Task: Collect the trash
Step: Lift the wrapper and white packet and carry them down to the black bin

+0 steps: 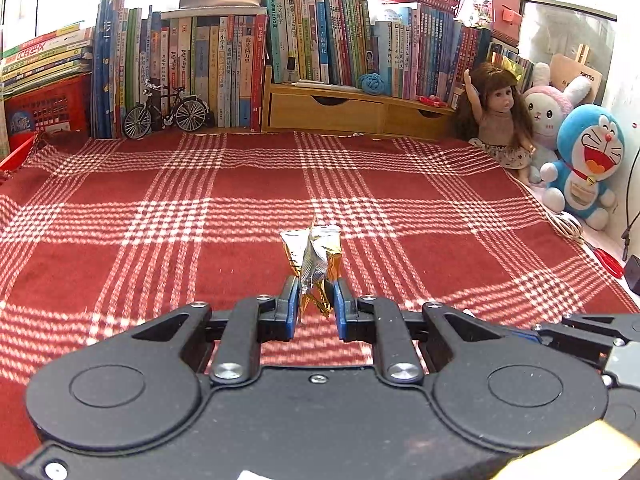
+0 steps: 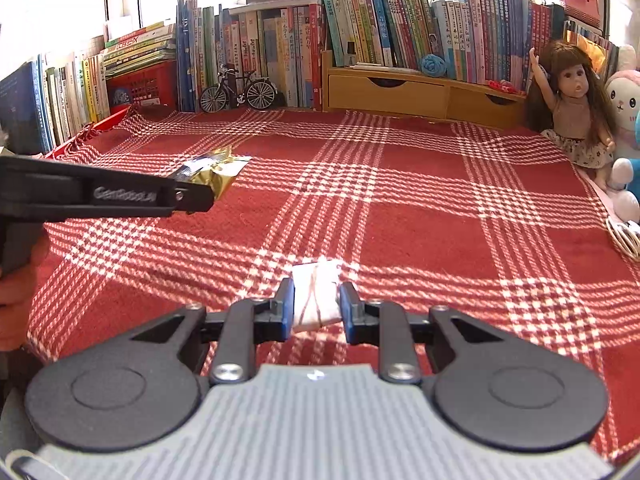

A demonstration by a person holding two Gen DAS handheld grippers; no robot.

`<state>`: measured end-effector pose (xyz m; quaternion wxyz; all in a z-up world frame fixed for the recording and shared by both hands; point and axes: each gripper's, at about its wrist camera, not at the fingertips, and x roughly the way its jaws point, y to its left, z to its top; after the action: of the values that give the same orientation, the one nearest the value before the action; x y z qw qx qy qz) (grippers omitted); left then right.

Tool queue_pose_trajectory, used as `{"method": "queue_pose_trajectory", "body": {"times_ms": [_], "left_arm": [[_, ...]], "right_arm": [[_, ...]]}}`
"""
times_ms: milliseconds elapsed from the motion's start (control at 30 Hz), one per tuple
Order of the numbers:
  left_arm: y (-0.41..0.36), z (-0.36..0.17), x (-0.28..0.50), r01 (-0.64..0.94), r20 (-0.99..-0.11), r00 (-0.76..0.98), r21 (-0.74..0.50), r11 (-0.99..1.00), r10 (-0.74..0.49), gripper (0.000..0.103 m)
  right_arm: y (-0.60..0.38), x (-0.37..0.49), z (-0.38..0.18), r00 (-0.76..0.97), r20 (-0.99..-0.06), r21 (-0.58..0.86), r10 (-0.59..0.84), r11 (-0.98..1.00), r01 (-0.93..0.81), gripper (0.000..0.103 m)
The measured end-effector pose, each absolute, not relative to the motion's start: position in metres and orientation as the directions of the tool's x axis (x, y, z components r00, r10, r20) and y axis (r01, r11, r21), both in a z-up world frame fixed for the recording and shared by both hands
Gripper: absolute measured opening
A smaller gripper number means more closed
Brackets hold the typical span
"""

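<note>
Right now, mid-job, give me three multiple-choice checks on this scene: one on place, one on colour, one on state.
1. Where does the model bicycle stand?
A. against the books at the back
B. beside the doll
C. on the drawer unit

2. What colour is the wrapper in the left hand-held gripper?
A. green
B. gold and silver
C. blue

3. What is the state of the right hand-held gripper?
A. wide open, empty
B. shut on nothing
C. shut on a white packet

Answers:
1. A, it leans by the book spines at the cloth's far edge.
2. B, foil shines gold and silver.
3. C, both pads press the packet's sides.
</note>
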<state>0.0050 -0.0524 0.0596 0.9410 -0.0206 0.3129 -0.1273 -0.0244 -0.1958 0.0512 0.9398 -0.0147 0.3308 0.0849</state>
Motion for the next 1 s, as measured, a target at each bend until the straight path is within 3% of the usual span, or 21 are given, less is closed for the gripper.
{"method": "queue_pose_trajectory", "body": {"times_ms": [1000], "left_arm": [[-0.005,0.03,-0.159,0.276,-0.584,0.758,-0.115,0.954,-0.289,0.017]], "right_arm": [[-0.17,-0.119,0.036,0.678,-0.695,0.033,0.241,0.952,-0.306,0.03]]}}
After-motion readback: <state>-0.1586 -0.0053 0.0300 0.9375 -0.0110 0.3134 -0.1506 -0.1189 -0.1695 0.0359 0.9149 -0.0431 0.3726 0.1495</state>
